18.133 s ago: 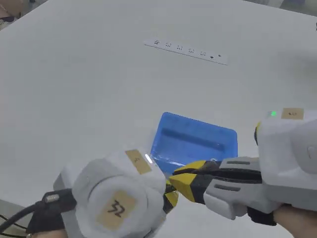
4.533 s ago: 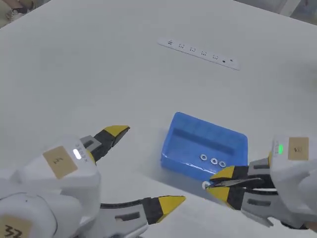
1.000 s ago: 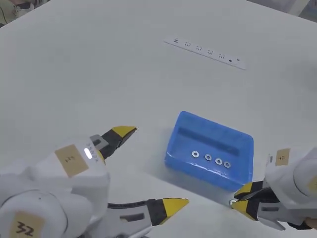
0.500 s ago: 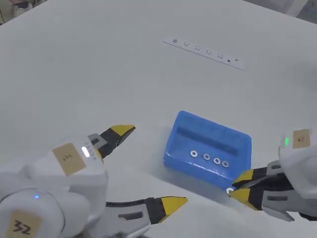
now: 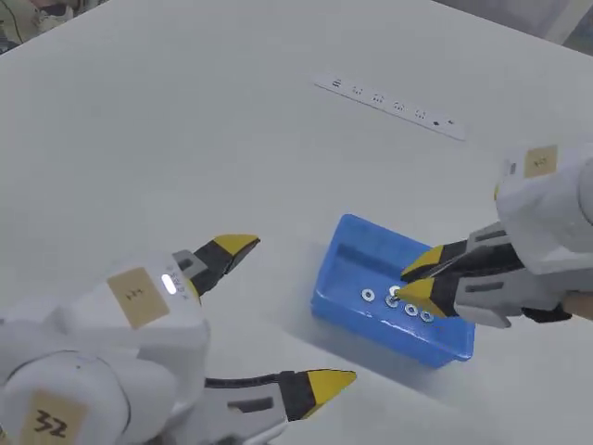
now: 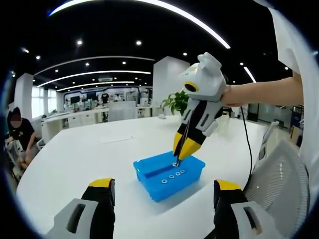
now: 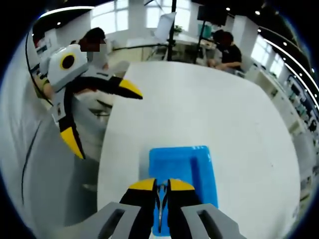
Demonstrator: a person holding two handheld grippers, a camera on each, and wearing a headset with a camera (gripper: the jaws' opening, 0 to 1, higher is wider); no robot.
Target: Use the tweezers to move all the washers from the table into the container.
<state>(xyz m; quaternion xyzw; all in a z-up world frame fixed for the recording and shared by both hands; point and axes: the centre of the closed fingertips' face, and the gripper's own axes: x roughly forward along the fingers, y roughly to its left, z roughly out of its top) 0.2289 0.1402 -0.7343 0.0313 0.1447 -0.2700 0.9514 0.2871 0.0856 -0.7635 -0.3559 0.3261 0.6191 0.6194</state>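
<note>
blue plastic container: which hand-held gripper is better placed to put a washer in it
Right. The right hand-held gripper, shut on the thin metal tweezers, hangs over the blue plastic container; the left hand-held gripper is open, off to one side.

blue plastic container [image 5: 380,326], semi-glossy; shiny metal washers [image 5: 368,296]; matt white table [image 5: 185,139].
</note>
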